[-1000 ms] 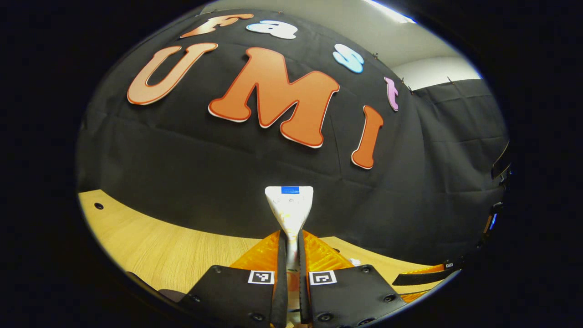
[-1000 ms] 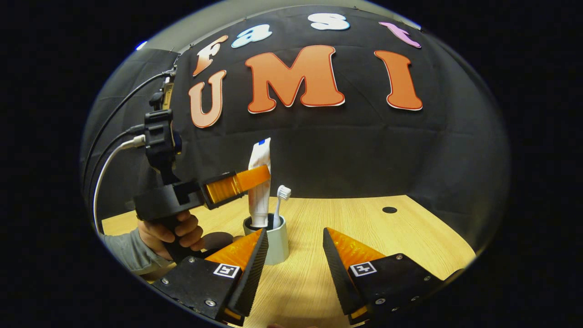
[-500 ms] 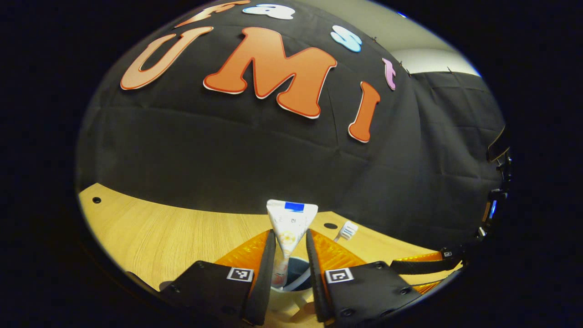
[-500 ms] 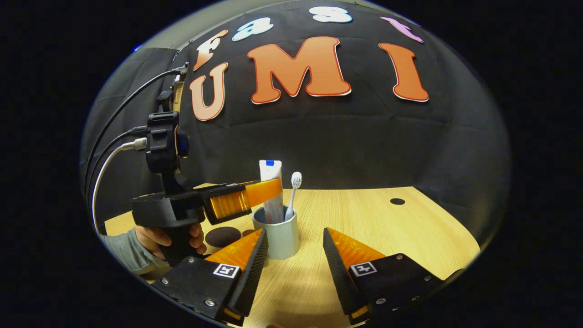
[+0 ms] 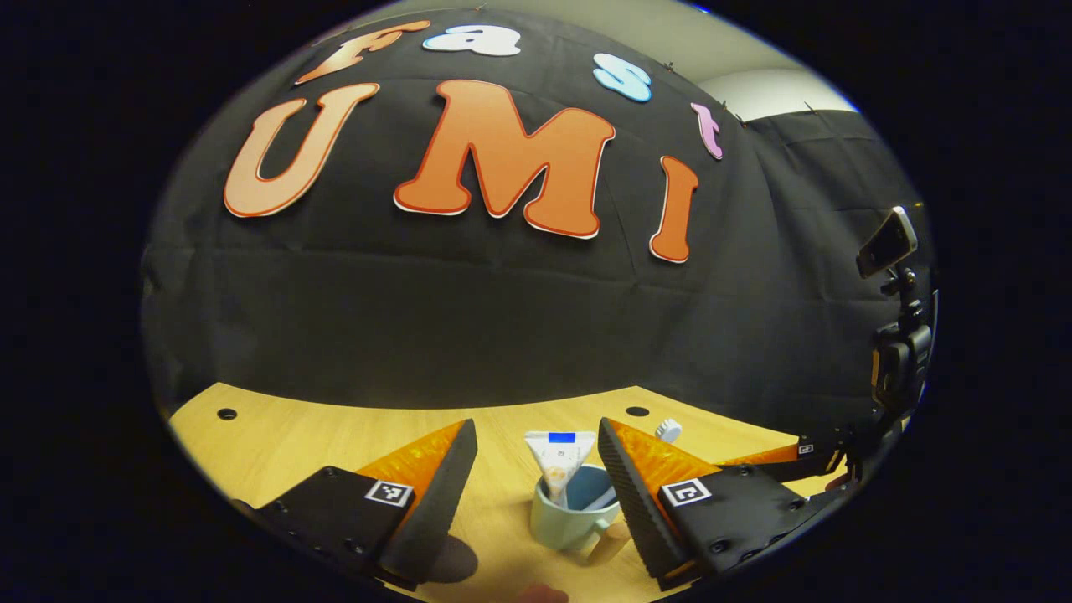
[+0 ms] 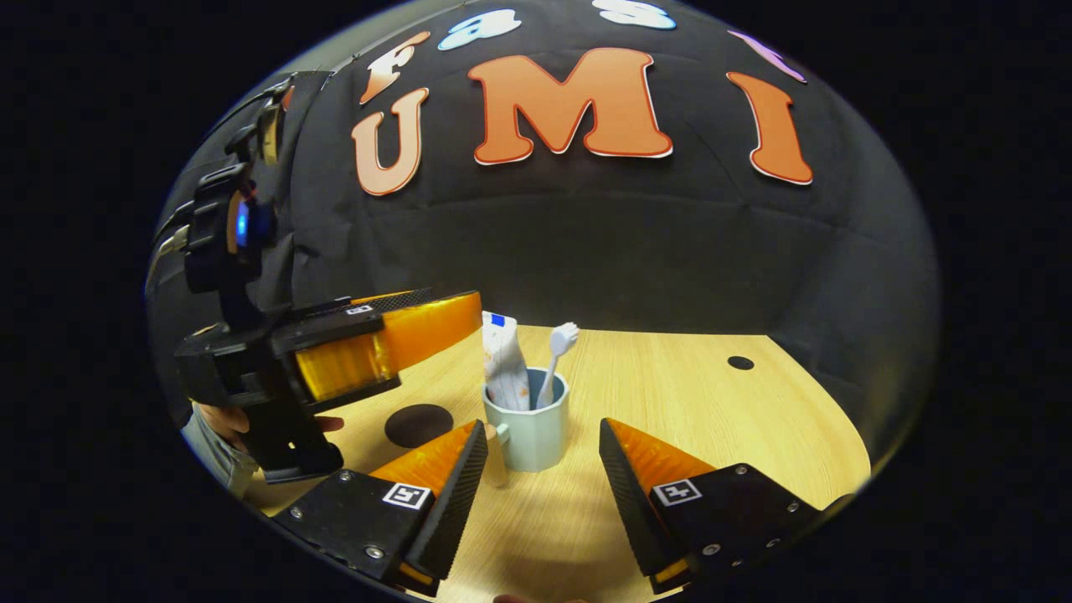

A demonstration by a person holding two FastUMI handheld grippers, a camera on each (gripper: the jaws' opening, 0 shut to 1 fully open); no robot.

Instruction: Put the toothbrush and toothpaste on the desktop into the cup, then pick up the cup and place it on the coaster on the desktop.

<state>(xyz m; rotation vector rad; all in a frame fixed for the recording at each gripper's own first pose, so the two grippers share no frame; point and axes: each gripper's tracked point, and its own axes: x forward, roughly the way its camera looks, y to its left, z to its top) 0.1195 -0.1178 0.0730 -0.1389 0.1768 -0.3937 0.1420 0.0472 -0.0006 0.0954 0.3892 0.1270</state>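
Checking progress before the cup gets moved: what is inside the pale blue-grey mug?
Inside the pale blue-grey mug stand a white toothpaste tube and a white toothbrush, tops sticking out. Their lower ends are hidden by the mug's wall.

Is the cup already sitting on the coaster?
No: in the right gripper view the cup stands on bare desktop, with the dark round coaster lying apart beside it.

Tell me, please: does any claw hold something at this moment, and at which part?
Nothing is held. The left claw and right claw are both open. The white toothpaste tube stands free in the pale blue cup.
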